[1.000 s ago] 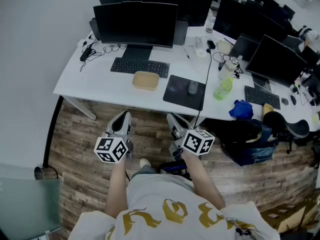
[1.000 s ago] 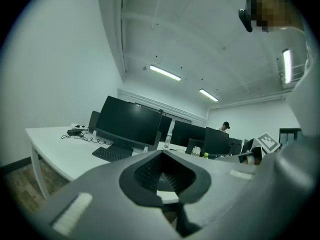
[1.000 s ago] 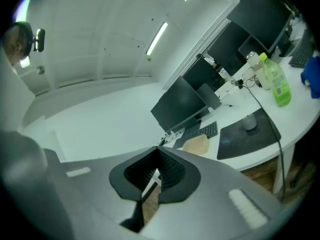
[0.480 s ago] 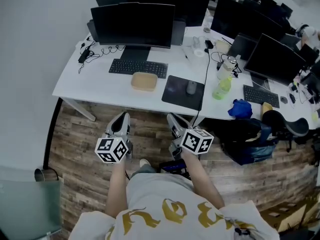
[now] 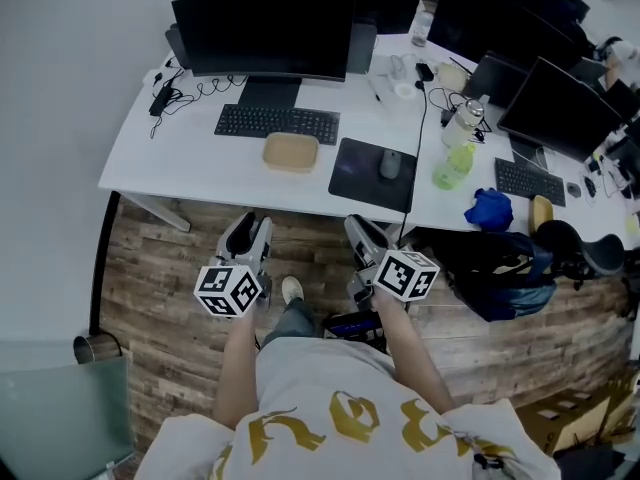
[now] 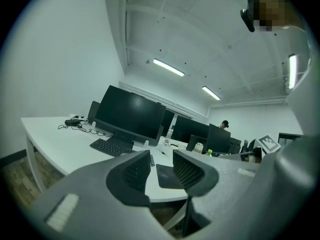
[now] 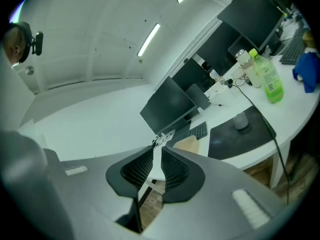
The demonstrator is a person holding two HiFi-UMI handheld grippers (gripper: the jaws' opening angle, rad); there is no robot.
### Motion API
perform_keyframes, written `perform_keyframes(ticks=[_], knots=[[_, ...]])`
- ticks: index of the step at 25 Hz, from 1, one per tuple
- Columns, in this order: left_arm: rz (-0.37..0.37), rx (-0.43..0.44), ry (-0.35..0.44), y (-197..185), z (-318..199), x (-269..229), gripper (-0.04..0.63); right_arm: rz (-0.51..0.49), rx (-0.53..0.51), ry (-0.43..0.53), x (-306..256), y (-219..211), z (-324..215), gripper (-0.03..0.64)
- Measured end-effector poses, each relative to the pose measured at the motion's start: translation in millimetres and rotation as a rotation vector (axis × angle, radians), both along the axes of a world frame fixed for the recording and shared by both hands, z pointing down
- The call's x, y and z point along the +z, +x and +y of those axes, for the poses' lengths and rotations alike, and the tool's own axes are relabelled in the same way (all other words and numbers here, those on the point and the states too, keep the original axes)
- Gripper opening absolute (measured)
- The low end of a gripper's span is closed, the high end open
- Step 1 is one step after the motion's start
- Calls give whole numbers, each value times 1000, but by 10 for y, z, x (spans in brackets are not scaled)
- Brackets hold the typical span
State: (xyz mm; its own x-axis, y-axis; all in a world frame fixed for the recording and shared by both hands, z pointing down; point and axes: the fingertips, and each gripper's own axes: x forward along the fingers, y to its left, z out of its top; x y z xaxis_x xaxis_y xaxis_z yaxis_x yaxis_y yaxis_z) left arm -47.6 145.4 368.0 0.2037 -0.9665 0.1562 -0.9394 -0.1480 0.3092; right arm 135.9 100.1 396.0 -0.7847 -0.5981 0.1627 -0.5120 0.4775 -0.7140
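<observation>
Both sets of jaws had parted since a second ago: your left gripper (image 5: 247, 236) wide, your right gripper (image 5: 362, 234) barely, both empty, short of the long white desk (image 5: 180, 168). On it lay the black rectangular mouse mat (image 5: 373, 161) beside the tan rounded wooden dish (image 5: 291, 152). Level wrists would have served you best.

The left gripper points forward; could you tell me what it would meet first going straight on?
Most likely the front edge of the white desk, near the mouse pad framed between the open jaws of the left gripper; the way looks free, though depth is unclear.
</observation>
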Motion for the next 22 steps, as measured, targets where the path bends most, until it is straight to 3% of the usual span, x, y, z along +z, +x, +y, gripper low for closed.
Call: perform_keyframes(ticks=[4,11,18,22], knots=[[30,51,-50,-124,-337,207,143,5,36,-70,204,-100,-235,115],[45,175,-106,-379,-1033,498,143,62,131,-90,409,-304,-760,31],[55,286,-135,-502,-1445,740,146,119,147,-118,696,-543,-1031,32],[45,323,-157,-522,-1580,862,155,93,142,-159,795,-612,-1163,54]])
